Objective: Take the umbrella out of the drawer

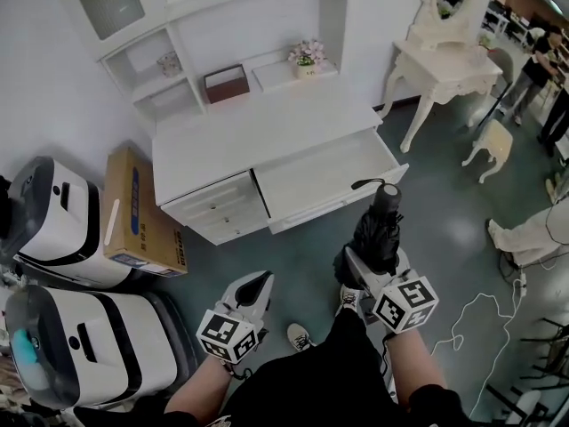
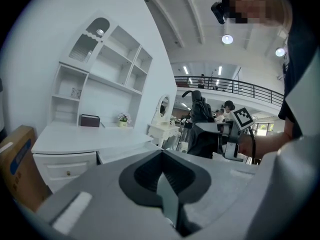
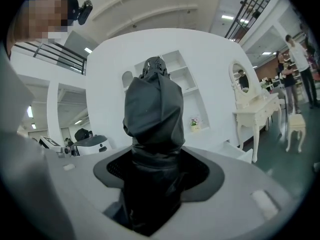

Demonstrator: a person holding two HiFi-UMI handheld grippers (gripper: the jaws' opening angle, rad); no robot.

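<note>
Head view: umbrella (image 1: pixel 379 231) in right gripper (image 1: pixel 373 269), axis twd drawer (image 1: pixel 318 178).

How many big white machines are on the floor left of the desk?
2 machines: one beside the box, against the wall; the other nearer the camera, at the head view's lower left. More may lie out of frame.

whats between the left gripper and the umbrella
Nothing. In the head view only bare floor separates the left gripper from the umbrella.
</note>
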